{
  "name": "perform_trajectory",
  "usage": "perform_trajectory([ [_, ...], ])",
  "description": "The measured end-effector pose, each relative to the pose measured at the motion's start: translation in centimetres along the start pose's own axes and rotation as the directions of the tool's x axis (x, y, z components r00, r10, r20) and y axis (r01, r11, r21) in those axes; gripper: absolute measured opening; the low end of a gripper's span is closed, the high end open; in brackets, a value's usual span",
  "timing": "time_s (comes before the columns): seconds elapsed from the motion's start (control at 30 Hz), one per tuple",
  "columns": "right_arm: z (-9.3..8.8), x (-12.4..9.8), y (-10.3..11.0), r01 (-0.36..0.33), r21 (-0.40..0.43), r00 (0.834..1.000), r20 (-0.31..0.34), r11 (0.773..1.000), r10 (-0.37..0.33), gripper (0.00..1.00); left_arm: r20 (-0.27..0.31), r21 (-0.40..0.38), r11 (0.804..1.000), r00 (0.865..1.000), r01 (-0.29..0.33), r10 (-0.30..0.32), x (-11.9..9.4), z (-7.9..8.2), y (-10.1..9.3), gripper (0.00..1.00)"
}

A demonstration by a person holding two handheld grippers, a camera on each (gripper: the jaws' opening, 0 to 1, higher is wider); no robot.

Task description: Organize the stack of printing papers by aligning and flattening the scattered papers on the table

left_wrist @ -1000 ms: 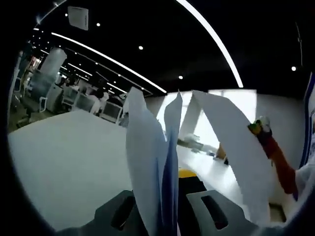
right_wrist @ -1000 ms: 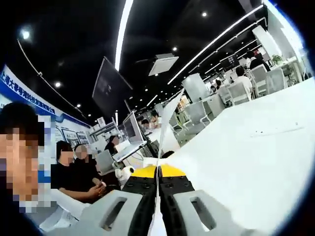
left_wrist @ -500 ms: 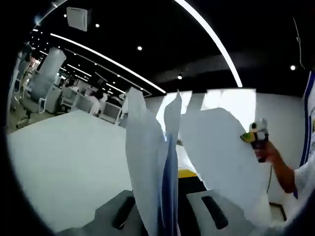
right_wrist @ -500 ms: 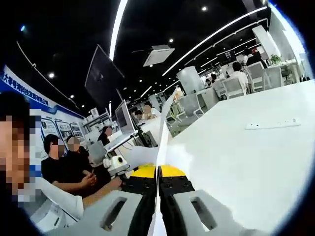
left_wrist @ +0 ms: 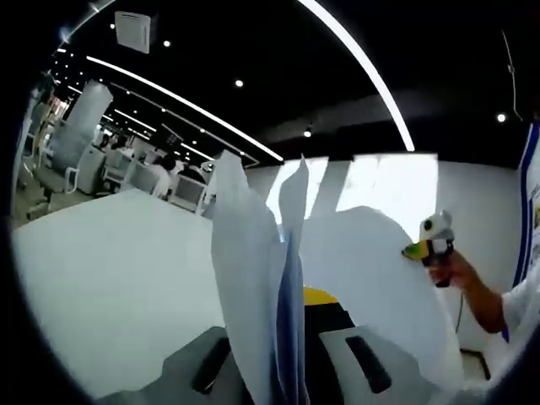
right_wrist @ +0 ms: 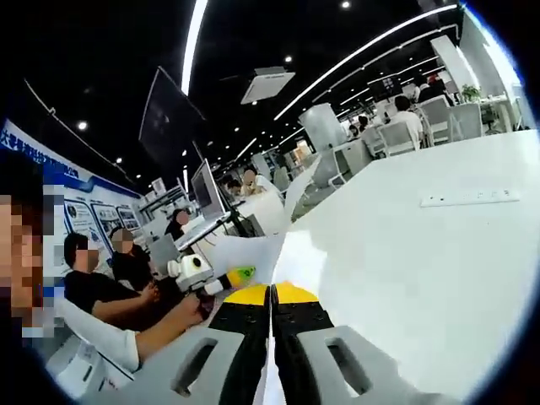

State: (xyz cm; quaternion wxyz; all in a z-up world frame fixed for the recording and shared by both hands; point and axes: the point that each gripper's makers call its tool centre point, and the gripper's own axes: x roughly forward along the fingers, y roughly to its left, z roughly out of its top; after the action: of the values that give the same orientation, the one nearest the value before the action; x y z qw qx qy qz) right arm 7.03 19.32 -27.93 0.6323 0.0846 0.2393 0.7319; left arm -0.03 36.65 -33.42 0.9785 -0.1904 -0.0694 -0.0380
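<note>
Two grippers (left_wrist: 283,371) (right_wrist: 272,337) pinch thin, curling white paper sheets (left_wrist: 253,278) above a smooth table (right_wrist: 422,270).

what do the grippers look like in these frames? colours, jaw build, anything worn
The left gripper and the right gripper match: two grey moulded jaws, each with an oblong slot, black ribbed inner pads and a yellow tip block. Seen from across in each view, the other gripper has a white rounded body with a yellow-green front. A white sleeve covers the person's upper arm. No cables or markings are legible.
</note>
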Motion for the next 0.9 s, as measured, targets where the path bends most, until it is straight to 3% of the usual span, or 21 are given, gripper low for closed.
perform_trajectory([
  [0.9,-2.1,2.2,-0.4,0.024,-0.041,0.997,-0.070,0.999,-0.027,0.00,0.007,0.007,1.000,1.000,0.010,-0.010,-0.1,0.4,0.0,0.06],
])
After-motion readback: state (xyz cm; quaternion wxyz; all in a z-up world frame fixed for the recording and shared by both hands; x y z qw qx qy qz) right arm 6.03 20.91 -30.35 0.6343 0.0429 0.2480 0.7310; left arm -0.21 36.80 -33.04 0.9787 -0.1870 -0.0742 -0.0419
